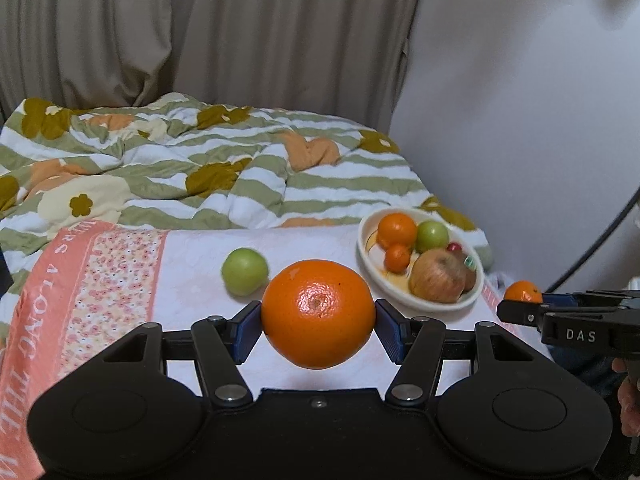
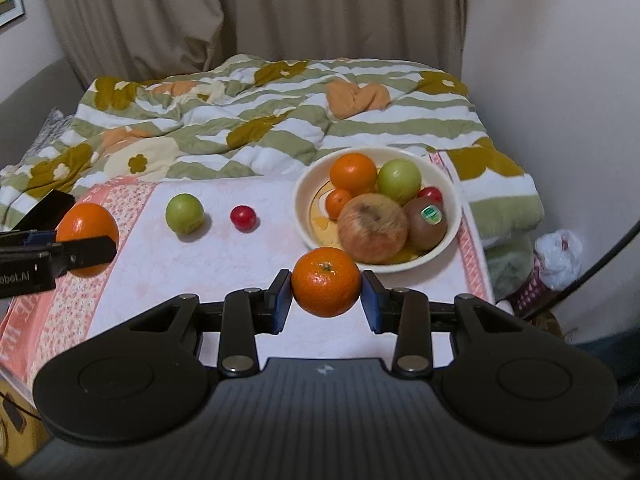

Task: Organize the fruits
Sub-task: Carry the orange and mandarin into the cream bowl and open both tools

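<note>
While the left claw (image 1: 318, 320) pinches a big orange (image 1: 318, 314) above the bed's pink and white cloth (image 2: 160, 272), the right claw (image 2: 326, 294) pinches a small mandarin (image 2: 326, 282) just in front of the white bowl (image 2: 454, 208). The bowl sits near the cloth's far right corner and holds an apple (image 2: 372, 228), a kiwi (image 2: 426, 222) and more fruit. A green apple (image 2: 184, 214) and a small red fruit (image 2: 243, 217) lie on the cloth, left of the bowl.
</note>
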Demonstrator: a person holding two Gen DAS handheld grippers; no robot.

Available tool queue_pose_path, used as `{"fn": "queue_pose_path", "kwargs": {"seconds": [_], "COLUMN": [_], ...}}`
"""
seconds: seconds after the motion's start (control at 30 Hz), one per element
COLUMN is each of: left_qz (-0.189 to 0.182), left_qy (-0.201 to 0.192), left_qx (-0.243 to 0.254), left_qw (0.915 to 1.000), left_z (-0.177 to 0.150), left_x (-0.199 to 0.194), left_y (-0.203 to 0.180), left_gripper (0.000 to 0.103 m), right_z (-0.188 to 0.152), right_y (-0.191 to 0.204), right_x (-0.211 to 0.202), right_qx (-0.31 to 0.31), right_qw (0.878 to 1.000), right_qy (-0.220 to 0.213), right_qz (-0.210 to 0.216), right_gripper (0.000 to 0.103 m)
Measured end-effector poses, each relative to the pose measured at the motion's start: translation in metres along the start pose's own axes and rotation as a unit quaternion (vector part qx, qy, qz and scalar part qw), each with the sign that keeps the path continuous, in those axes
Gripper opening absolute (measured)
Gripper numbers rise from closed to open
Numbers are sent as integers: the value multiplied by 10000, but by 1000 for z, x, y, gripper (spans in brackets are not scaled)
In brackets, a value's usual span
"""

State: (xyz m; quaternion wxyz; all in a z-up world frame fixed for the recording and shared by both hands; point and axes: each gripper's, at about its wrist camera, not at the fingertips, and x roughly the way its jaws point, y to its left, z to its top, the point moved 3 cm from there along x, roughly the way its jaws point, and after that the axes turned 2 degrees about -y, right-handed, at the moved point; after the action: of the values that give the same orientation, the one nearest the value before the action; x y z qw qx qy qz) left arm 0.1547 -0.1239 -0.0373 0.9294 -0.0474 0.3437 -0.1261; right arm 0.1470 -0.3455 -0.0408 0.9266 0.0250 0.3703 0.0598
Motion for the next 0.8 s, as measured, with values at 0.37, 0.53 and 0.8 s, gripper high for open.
{"fn": "queue_pose_path", "kwargs": {"seconds": [0.37, 0.53, 0.8], "left_qz": [238, 232, 181], "left_qy": [-185, -173, -42], "left_qx": [-320, -302, -106], "left_qw": [9990, 9991, 9998], "left_z": [15, 25, 39], "left_x": [26, 44, 93], "left_y": [-62, -82, -97], "left_gripper": [64, 64, 64], "right_z": [30, 44, 61], "right_y": [-74, -97, -119], "right_x": [6, 14, 39], "right_qx": [-385, -353, -163], "right_qw": [9987, 9986, 9992], "right_qy": [-161, -234, -279], "right_qz": [277, 322, 237], "right_gripper": [52, 52, 52]}}
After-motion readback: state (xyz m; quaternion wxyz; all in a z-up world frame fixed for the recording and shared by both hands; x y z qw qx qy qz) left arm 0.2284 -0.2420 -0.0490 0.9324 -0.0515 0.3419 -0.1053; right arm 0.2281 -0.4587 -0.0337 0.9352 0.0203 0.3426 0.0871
